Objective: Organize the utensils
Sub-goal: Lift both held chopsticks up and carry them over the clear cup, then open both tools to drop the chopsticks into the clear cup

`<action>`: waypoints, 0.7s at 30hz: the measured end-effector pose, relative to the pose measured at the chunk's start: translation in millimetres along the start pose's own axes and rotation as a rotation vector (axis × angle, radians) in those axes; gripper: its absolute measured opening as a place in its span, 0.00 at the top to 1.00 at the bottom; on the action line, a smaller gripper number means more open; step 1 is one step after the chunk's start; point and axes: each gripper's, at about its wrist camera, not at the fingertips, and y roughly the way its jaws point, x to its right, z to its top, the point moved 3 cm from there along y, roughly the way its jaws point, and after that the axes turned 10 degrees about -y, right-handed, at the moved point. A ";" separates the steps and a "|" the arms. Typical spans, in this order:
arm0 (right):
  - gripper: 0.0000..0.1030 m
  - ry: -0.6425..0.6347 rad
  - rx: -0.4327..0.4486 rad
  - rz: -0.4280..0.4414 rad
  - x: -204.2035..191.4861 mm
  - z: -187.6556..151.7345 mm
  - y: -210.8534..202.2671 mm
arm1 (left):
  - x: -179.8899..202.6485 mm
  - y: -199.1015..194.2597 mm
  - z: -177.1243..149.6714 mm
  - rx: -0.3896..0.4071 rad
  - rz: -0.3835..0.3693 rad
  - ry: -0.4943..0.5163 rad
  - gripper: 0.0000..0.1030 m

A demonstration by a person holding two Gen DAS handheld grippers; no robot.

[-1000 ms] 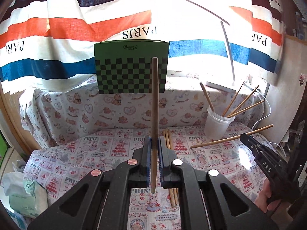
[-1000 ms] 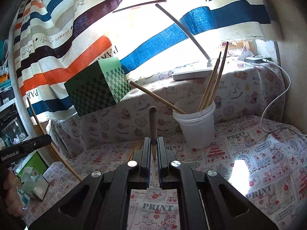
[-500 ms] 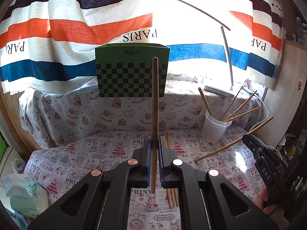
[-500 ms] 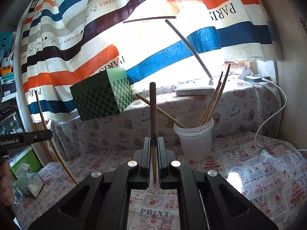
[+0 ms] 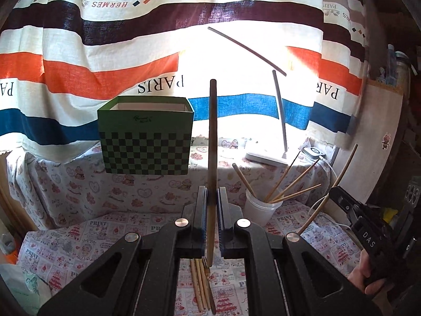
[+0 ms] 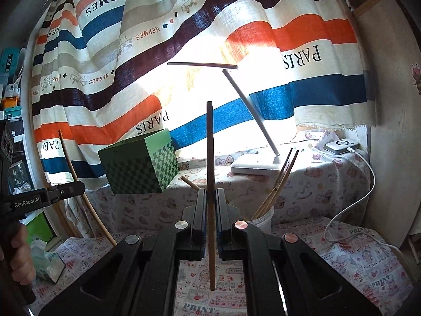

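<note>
On tablecloth, left view only: loose chopsticks | both fingers clamp chopsticks

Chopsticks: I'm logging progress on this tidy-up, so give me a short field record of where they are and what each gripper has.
left gripper: shut on one chopstick, upright
right gripper: shut on one chopstick, upright
white cup: holds several chopsticks, leaning
loose chopsticks: a few on the printed tablecloth
green checked box: open top, contents unseen

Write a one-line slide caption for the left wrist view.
Left gripper clamps an upright chopstick; white cup of chopsticks stands right.
</note>
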 end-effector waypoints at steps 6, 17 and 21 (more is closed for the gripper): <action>0.94 -0.044 0.057 -0.023 5.3 35.5 -4.9 | 24.0 10.2 20.8 0.019 -0.118 -0.025 0.94; 0.94 0.005 0.085 -0.083 36.0 72.1 42.7 | 65.1 64.5 55.6 0.137 -0.225 -0.070 0.94; 0.93 -0.020 0.044 -0.093 39.8 66.7 70.4 | 80.9 93.1 54.4 0.142 -0.250 -0.034 0.94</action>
